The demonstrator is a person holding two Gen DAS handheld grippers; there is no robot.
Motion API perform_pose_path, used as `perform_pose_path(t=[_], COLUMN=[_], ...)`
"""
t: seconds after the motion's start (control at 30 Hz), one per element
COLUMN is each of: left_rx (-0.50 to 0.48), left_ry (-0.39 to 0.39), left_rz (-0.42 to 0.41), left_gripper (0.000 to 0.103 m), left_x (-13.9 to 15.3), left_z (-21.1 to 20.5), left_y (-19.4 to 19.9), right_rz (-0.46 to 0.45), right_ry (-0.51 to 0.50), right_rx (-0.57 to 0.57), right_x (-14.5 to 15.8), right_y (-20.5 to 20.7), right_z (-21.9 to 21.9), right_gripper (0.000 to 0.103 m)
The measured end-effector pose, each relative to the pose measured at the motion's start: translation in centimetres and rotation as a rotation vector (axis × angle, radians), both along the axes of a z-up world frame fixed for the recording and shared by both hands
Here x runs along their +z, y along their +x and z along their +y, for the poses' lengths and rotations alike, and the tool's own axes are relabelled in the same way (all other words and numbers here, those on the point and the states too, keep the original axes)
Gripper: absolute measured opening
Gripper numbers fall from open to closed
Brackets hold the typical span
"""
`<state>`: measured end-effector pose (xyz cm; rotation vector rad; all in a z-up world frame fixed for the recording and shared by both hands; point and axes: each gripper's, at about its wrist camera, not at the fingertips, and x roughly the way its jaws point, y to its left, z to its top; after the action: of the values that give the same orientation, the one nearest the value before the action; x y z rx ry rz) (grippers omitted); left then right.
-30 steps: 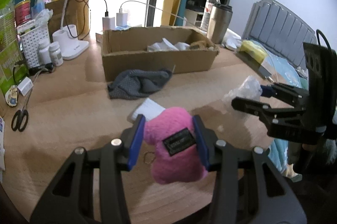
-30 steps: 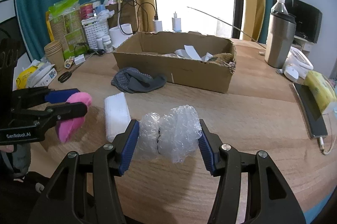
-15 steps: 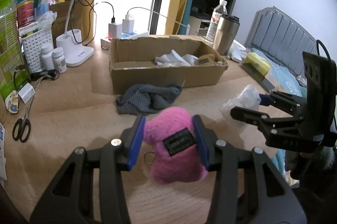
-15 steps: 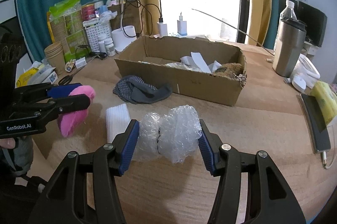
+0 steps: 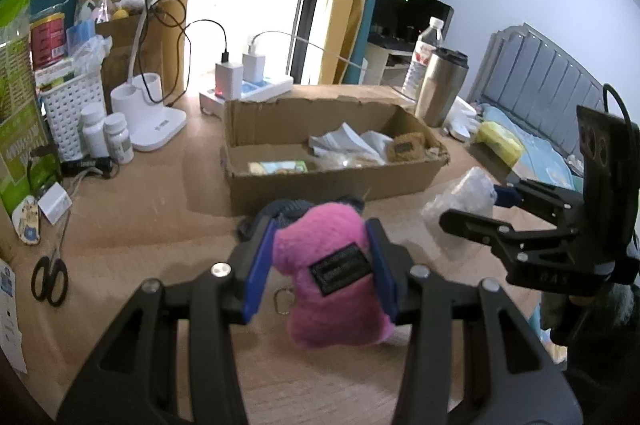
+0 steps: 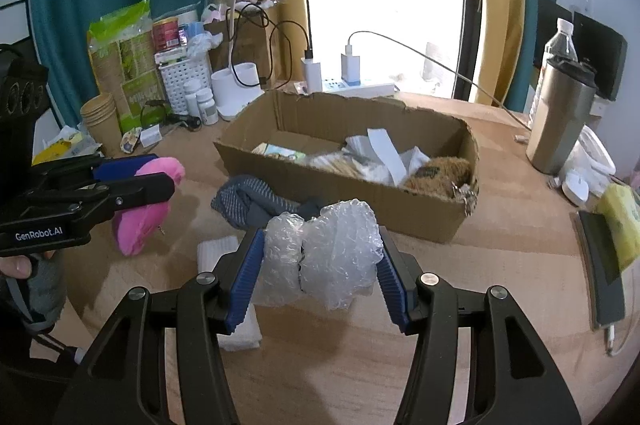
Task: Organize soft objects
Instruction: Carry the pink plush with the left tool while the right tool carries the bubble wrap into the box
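The left gripper [image 5: 320,261] had its fingers clamped on a pink plush toy [image 5: 328,277], and the right gripper [image 6: 320,265] squeezed a wad of bubble wrap [image 6: 324,253]; both were held above the bench [image 6: 480,285], short of the cardboard box [image 6: 360,193]. The box already held a brown plush [image 6: 436,173] and some papers. A grey cloth [image 6: 252,201] and a white folded pad [image 6: 218,249] lay on the bench in front of it, seemingly yet to be put away
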<state>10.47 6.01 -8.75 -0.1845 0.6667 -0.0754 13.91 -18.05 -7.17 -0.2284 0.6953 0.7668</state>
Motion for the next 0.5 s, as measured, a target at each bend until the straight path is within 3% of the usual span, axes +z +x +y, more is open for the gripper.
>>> perform_pose_path(t=[0.5], left_rx=[0.011], left_ry=[0.03], left_rz=[-0.05], left_gripper=[0.047], left_x=[2.1], left_z=[1.8], left_y=[2.8], right_rz=[-0.029], right_ry=[0.011], right_rx=[0.028], right_x=[1.5], right_y=[2.2], right_z=[1.8], right_gripper=[0.058])
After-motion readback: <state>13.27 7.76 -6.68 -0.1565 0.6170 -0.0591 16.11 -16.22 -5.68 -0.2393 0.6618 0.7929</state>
